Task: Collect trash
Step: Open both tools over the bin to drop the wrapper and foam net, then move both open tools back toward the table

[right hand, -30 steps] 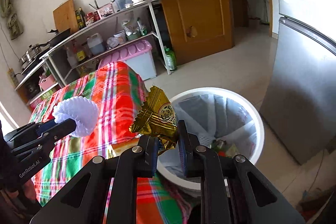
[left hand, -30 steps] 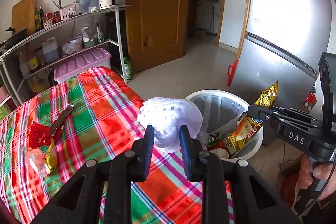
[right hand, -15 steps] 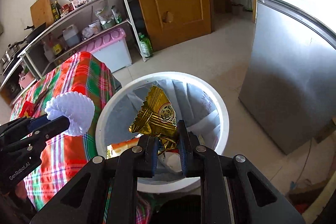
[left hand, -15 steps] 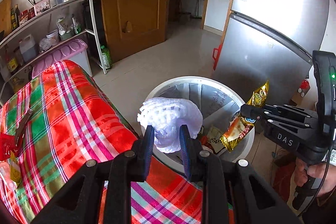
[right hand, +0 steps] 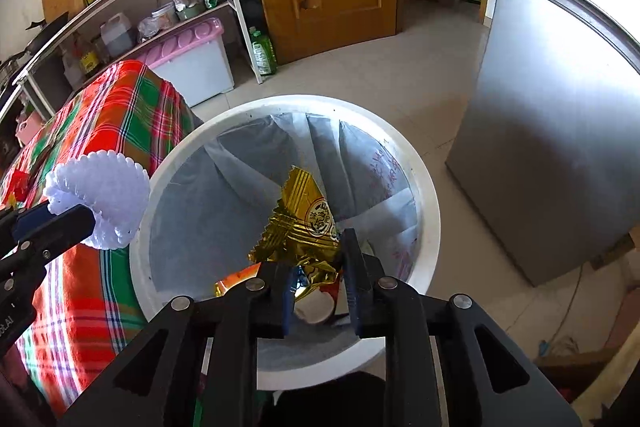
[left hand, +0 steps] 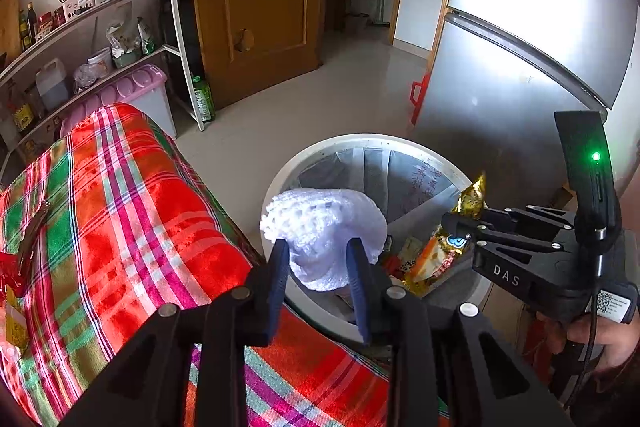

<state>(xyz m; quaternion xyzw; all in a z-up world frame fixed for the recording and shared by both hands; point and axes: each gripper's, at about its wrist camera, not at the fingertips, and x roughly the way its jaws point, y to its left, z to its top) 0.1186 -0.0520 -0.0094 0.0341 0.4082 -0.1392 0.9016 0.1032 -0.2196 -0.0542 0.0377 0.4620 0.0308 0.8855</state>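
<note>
The white trash bin (right hand: 420, 187), lined with a grey bag, is standing on the floor just beside the counter (left hand: 132, 227) under its red-and-green plaid cloth, and both pieces of trash are hanging over its mouth.

The left gripper (left hand: 316, 263) is carrying a white foam fruit net (left hand: 324, 223) at the near rim of the bin. Its fingers are opening, with the net between them and bulging out above the tips; whether the pads are pressing on it at this moment is hard to tell. The net looks feather-light, soft and springy, so it is likely swelling back as the squeeze eases and may cling to a pad or drift onto the rim instead of dropping straight. Its bunched lower end is the sensible place to pinch it.

The right gripper (right hand: 316, 263) is pointing down into the bin with a crumpled gold foil snack wrapper (right hand: 304, 223) between its opening fingers. The wrapper seems thin, light, crinkly and slick, easily slipping loose; the creased, gathered part gives a surer hold than the smooth printed face. Other wrappers are lying in the bin's bottom.
</note>
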